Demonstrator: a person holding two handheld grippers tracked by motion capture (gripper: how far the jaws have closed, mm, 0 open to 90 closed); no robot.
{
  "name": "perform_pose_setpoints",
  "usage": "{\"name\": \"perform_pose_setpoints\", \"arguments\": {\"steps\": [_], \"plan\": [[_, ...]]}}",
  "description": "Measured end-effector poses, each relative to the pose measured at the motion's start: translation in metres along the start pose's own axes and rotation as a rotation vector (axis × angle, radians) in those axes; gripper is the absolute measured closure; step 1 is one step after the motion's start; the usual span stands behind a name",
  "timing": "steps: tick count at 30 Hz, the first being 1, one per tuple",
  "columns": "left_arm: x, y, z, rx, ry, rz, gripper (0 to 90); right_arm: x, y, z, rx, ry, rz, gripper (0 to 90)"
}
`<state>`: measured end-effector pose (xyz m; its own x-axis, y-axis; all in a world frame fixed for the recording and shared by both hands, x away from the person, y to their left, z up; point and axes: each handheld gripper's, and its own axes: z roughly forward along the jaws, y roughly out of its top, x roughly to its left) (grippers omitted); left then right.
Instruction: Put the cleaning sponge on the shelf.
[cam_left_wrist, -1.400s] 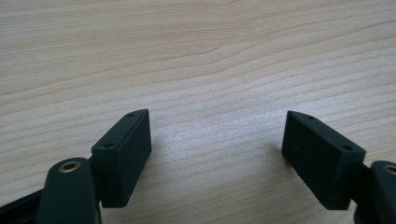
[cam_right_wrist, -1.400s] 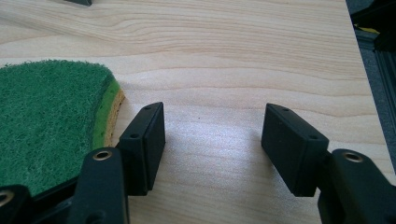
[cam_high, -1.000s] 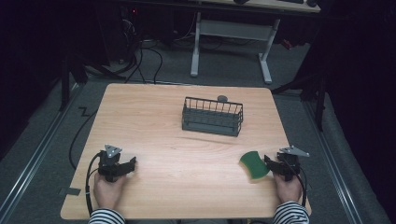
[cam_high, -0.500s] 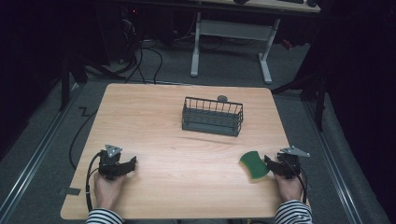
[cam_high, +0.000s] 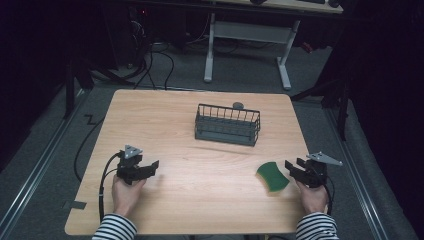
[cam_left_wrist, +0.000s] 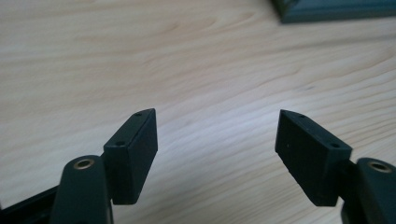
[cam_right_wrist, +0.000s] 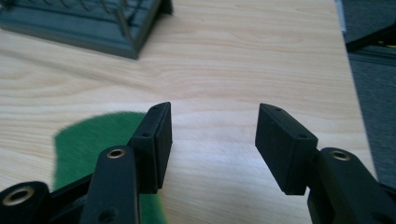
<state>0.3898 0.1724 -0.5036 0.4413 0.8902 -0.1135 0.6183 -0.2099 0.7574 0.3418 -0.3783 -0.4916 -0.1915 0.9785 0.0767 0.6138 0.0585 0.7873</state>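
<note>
2 grippers, left gripper (cam_high: 148, 167) and right gripper (cam_high: 296, 167), stand wide, holding nothing; its jaw partly hides the soft green sponge (cam_right_wrist: 88, 140); the wire basket (cam_right_wrist: 84, 21) is cut off upper left.

Both grippers all black: left gripper (cam_high: 148, 167), right gripper (cam_high: 296, 166). Grey three-cornered plate on top of each. Blocky jaw pads with tiny screw holes, brass-looking rivets at pivots. Black cable trailing. Sleeves (cam_high: 114, 229) striped black-and-white.
</note>
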Motion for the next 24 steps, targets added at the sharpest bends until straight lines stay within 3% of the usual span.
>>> {"name": "perform_pose_setpoints", "arguments": {"steps": [1,2,6,8,9,10,12,13,14,15,19,24], "plan": [[-0.008,0.011,0.001,-0.010,-0.032,0.015,31.1,0.002,0.002,0.000,-0.004,0.010,0.004,46.8],[-0.008,0.011,0.001,-0.010,-0.032,0.015,31.6,0.002,0.002,0.000,-0.004,0.010,0.004,46.8],[-0.024,0.033,0.005,-0.019,-0.073,0.048,32.6,0.011,0.012,0.001,-0.002,0.061,-0.011,53.0],[-0.032,0.044,0.007,-0.020,-0.095,0.066,32.7,0.018,0.019,0.004,0.005,0.075,-0.046,57.1],[-0.041,0.056,0.009,-0.021,-0.115,0.077,33.3,0.024,0.026,0.006,-0.002,0.102,-0.045,60.2],[-0.041,0.056,0.009,-0.021,-0.115,0.077,33.6,0.024,0.026,0.006,-0.002,0.102,-0.045,60.2],[-0.058,0.077,0.015,-0.038,-0.144,0.087,34.3,0.034,0.039,0.011,-0.009,0.135,-0.063,62.0],[-0.058,0.077,0.015,-0.038,-0.144,0.087,35.0,0.034,0.039,0.011,-0.009,0.135,-0.063,62.0],[-0.071,0.090,0.020,-0.049,-0.149,0.107,35.5,0.040,0.048,0.015,-0.005,0.138,-0.076,62.3],[-0.071,0.090,0.020,-0.049,-0.149,0.107,36.3,0.040,0.048,0.015,-0.005,0.138,-0.076,62.3],[-0.086,0.119,0.035,-0.059,-0.145,0.108,38.5,0.047,0.070,0.025,-0.016,0.137,-0.069,62.2],[-0.084,0.136,0.048,-0.057,-0.129,0.080,42.1,0.048,0.090,0.037,-0.010,0.130,-0.063,62.1]]}}
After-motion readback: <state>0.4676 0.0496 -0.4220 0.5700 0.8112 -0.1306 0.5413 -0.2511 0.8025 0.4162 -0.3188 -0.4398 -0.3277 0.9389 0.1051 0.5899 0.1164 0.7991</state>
